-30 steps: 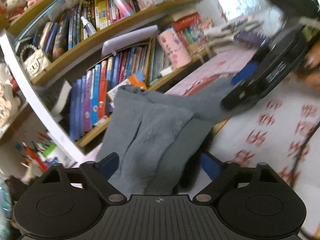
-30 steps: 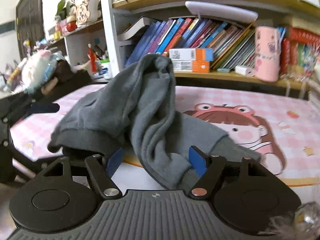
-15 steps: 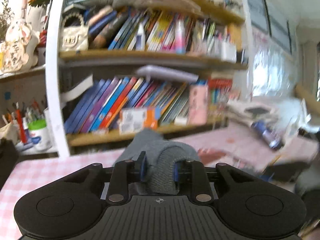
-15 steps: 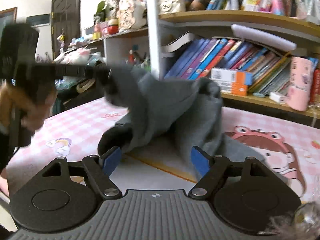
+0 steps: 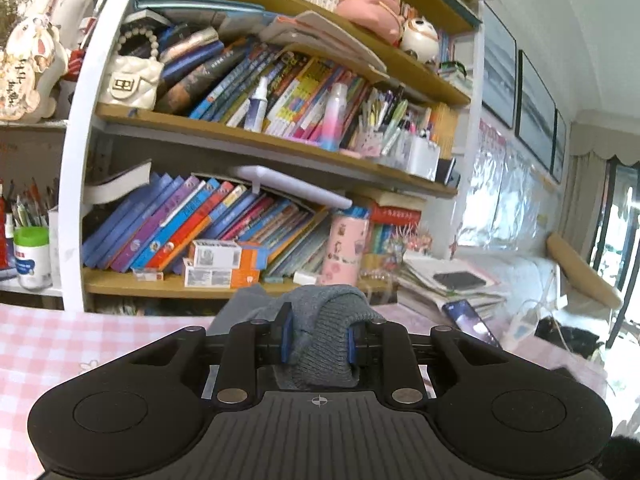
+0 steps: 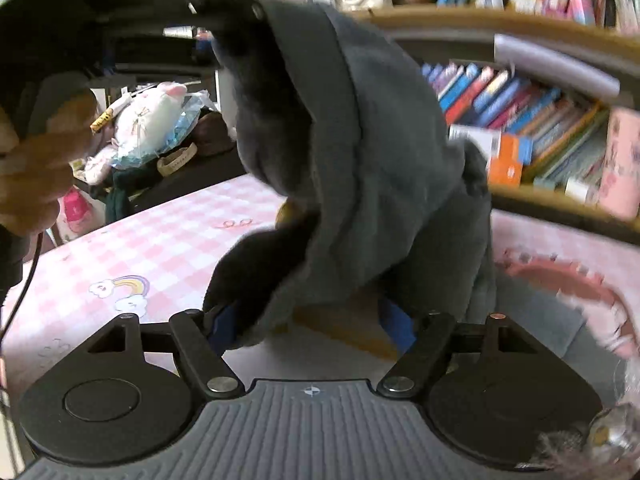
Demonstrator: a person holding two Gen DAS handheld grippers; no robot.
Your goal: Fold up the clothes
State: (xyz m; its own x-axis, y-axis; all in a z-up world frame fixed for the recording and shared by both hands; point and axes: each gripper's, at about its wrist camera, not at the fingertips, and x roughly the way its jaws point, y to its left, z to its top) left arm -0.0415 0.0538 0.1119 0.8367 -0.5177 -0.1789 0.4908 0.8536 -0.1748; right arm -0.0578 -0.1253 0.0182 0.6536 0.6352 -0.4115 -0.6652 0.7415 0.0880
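A grey knit garment (image 6: 360, 152) hangs in the air over the pink checked table (image 6: 152, 240). My left gripper (image 5: 317, 338) is shut on its ribbed edge (image 5: 324, 340) and holds it up level with the bookshelf; in the right wrist view the left gripper (image 6: 224, 12) shows at the top left with the cloth draped from it. My right gripper (image 6: 312, 320) is open, low under the hanging cloth, with a fold lying against its left finger (image 6: 220, 322).
A crowded bookshelf (image 5: 240, 216) stands just behind the table. A pink cup (image 5: 346, 248) stands on its lowest shelf. A stack of papers with a phone (image 5: 460, 280) lies at the right. Soft toys and bags (image 6: 148, 128) lie beyond the table's left side.
My left gripper closed on the grey garment and lifted it high off the table. My right gripper let go and opened, and now sits under the hanging cloth.
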